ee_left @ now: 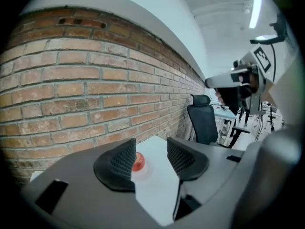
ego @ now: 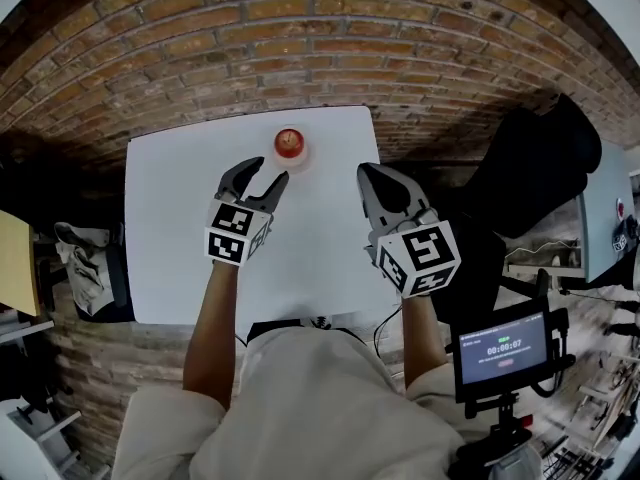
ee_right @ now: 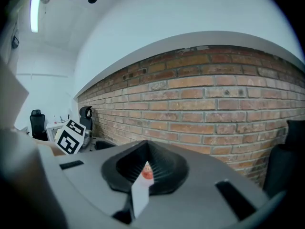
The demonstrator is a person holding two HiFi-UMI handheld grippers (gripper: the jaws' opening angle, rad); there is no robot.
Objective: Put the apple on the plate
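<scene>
A red apple (ego: pixel 289 142) sits on a small white plate (ego: pixel 303 159) near the far edge of the white table (ego: pixel 170 228). My left gripper (ego: pixel 266 172) hovers just short of the plate, its jaws apart with nothing between them. In the left gripper view the apple (ee_left: pixel 138 161) shows beyond the left finger (ee_left: pixel 116 165), well ahead of the tips. My right gripper (ego: pixel 366 172) is held over the table's right edge, to the right of the plate, with its jaws together and nothing in them. The right gripper view shows the apple (ee_right: pixel 147 173) through the slit under the tips.
A brick wall (ego: pixel 300 38) stands right behind the table. A black office chair (ego: pixel 540 168) is to the right, with a small screen on a stand (ego: pixel 503 348) near my right side. A crumpled cloth (ego: pixel 85 253) lies left of the table.
</scene>
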